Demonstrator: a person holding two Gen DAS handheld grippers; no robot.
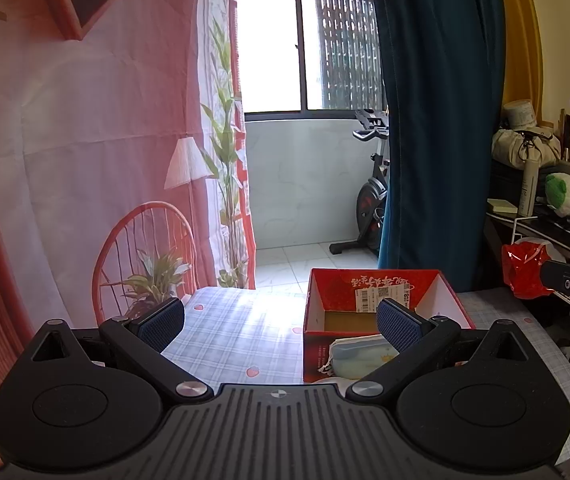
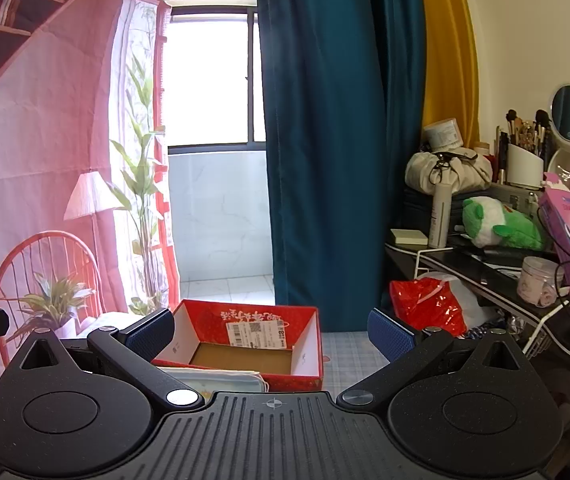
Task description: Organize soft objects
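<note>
Left wrist view: open-jawed left hand-held gripper [image 1: 281, 322] faces red box [image 1: 389, 294].

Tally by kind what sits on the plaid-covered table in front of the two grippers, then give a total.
Red cardboard box, open on top, nothing visible inside: 1
Pale blue soft fabric items, lying against the box's near side: 1 bundle; whether it is several pieces cannot be told
Total: 2

Left gripper and right gripper both have jaws apart, holding nothing.
</note>
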